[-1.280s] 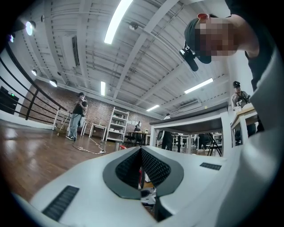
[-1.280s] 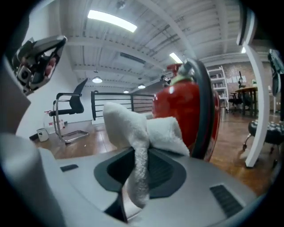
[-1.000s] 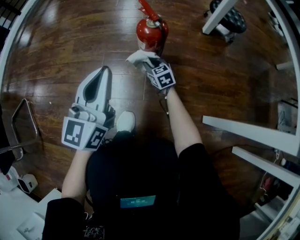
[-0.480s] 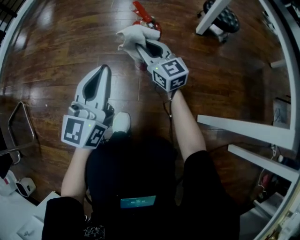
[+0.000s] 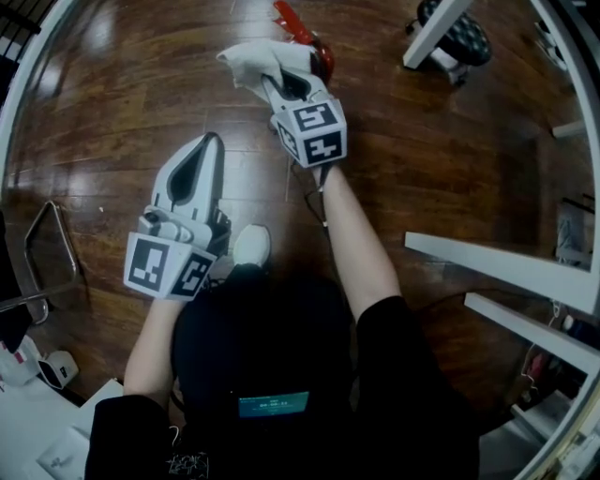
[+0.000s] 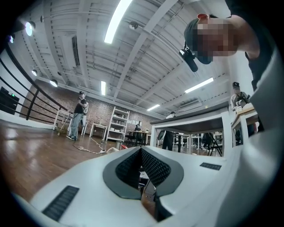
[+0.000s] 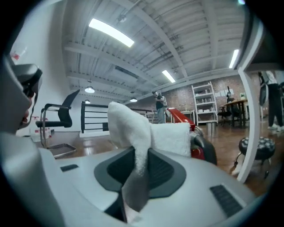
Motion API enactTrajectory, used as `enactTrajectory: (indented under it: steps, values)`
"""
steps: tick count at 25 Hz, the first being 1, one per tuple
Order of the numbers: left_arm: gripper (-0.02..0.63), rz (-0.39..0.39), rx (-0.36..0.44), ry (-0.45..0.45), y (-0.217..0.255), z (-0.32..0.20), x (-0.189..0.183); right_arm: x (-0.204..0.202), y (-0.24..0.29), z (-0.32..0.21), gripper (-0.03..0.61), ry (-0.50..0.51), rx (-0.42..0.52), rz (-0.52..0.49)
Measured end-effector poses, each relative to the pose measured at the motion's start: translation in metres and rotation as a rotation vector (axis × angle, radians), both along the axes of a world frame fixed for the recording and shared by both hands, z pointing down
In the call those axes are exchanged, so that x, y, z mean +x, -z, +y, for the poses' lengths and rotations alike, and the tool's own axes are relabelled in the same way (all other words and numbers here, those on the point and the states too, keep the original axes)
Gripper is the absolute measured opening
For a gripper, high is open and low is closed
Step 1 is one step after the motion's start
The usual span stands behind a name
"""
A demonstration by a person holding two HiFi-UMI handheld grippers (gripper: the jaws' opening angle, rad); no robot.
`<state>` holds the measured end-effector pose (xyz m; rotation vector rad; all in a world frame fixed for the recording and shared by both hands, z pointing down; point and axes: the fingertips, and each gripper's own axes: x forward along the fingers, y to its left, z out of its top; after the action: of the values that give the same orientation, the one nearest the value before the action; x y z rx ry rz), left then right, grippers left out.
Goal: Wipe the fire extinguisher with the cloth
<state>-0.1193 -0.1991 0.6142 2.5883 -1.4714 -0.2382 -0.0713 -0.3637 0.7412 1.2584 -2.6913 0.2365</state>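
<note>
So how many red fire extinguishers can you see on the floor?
1. The red fire extinguisher stands on the brown wooden floor, mostly covered by the white cloth clamped in the right gripper. Others could be out of view.

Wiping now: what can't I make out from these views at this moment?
- Fire extinguisher body, head view: covered by the cloth and the right tongs; only its red top shows.
- Cloth-to-extinguisher contact, right gripper view: the cloth itself blocks it.
- Extinguisher's lower part, right gripper view: hidden behind the tongs' own housing.
</note>
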Motion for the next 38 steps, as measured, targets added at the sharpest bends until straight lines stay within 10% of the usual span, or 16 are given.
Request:
enactTrajectory:
  steps: [21,30,38]
  values:
    - [0.003,0.014,0.006,0.016,0.002,0.015,-0.011,0.009,-0.224,0.024,0.101,-0.074,-0.412,0.216]
    - [0.003,0.012,0.019,0.008,0.007,0.015,-0.001,0.033,-0.024,0.039,0.103,0.003,0.000,-0.119]
    - [0.003,0.004,0.022,-0.006,0.009,0.011,0.010,0.082,0.041,0.015,0.104,-0.120,0.131,-0.059]
